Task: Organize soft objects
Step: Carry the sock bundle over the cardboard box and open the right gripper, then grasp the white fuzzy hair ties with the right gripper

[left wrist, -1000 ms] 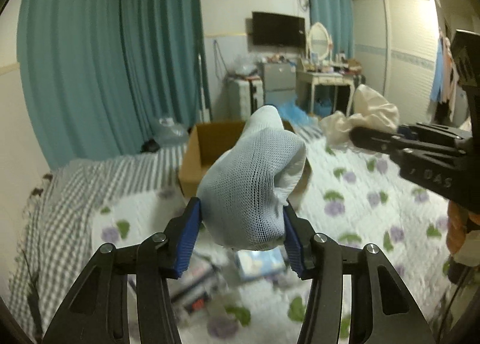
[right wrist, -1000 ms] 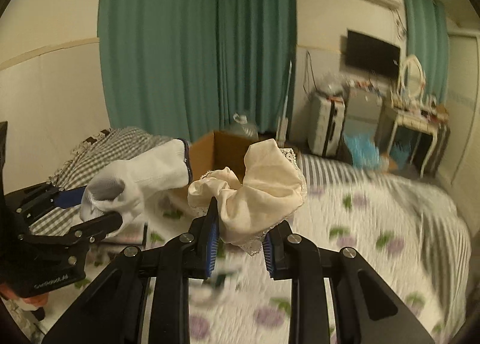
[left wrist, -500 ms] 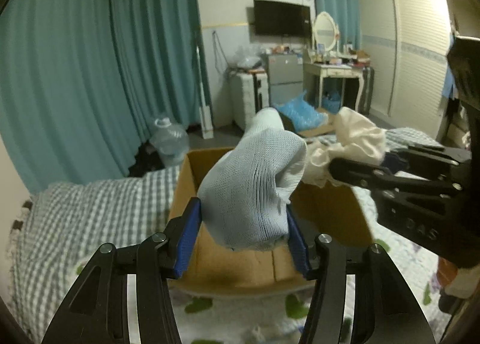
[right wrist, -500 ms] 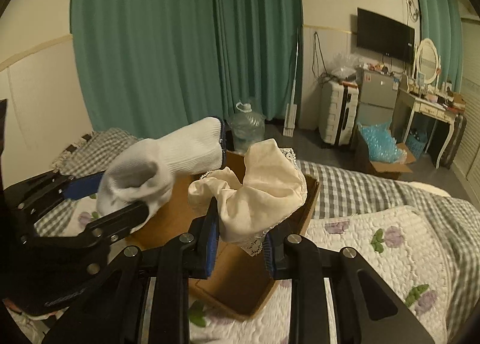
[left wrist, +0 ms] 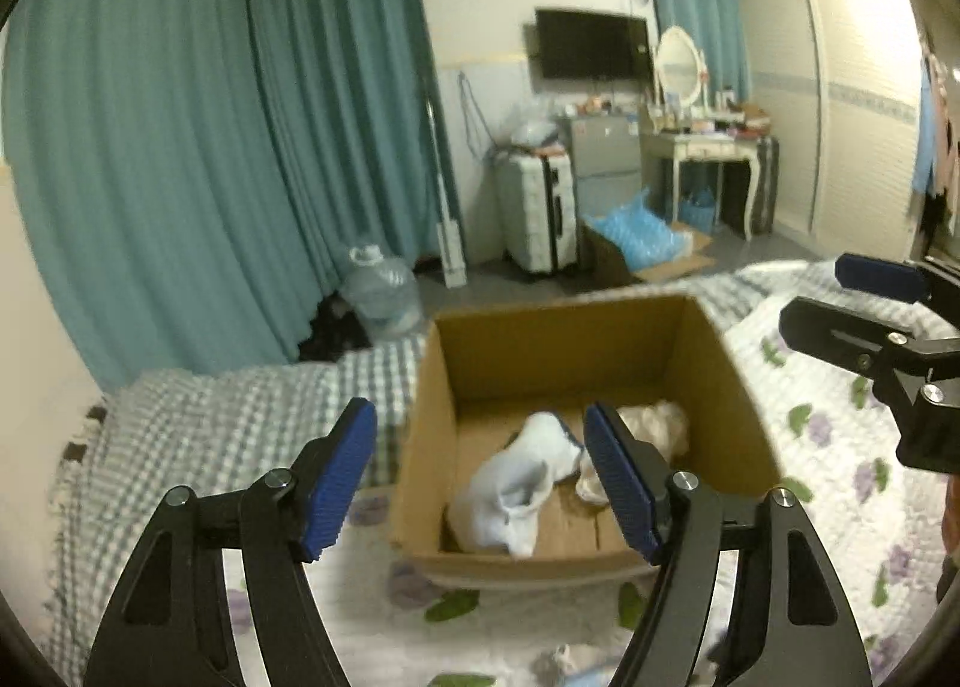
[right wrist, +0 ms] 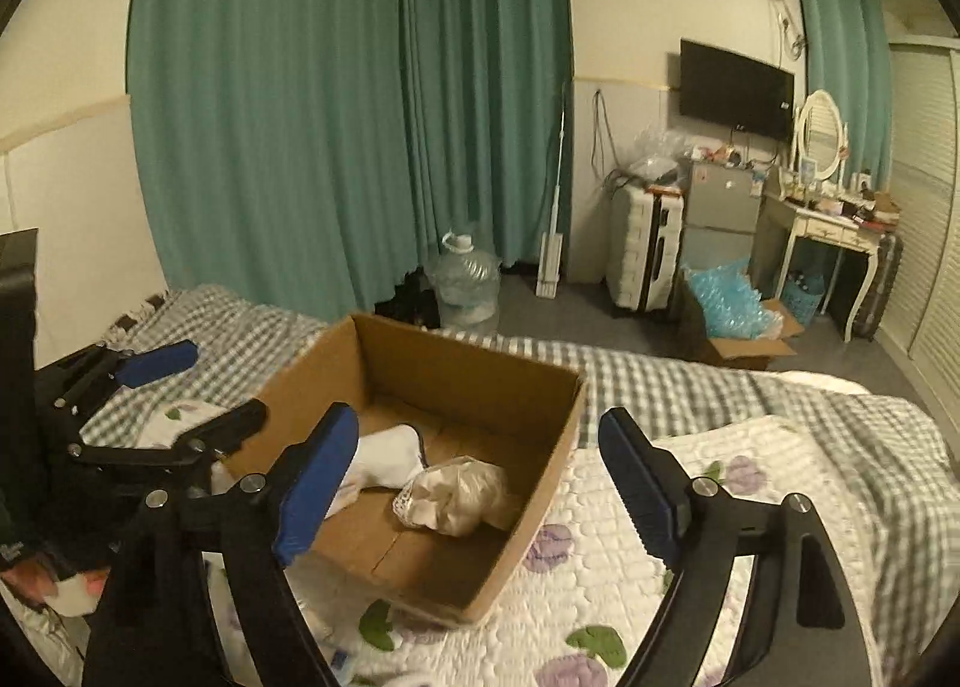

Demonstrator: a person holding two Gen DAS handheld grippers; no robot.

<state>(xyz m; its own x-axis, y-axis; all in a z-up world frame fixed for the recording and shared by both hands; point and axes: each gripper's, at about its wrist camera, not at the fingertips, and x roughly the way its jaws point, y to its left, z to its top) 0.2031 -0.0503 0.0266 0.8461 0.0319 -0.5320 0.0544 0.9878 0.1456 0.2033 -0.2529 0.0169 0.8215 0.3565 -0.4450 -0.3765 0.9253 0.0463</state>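
An open cardboard box point(left wrist: 738, 405) stands on the bed; it also shows in the right wrist view point(right wrist: 543, 483). Inside it lie a white sock point(left wrist: 516, 489) and a cream lace-trimmed cloth point(left wrist: 657, 423). In the right wrist view the sock point(right wrist: 387, 456) lies left of the cloth point(right wrist: 459, 495). My left gripper point(left wrist: 480, 477) is open and empty, just above the box's near edge. My right gripper point(right wrist: 480, 483) is open and empty over the box's right side. Each gripper shows at the side of the other's view.
The bed has a white quilt with purple flowers point(right wrist: 678, 567) and a grey checked blanket point(left wrist: 228, 417). Small loose items lie on the quilt near the front point(left wrist: 576, 657). Beyond the bed are teal curtains, a water jug point(right wrist: 465, 285), a suitcase and a dressing table.
Both grippers have opened. The sock and the cream cloth left the jaws and now lie in the box. The box looks nearer and lower in both views.
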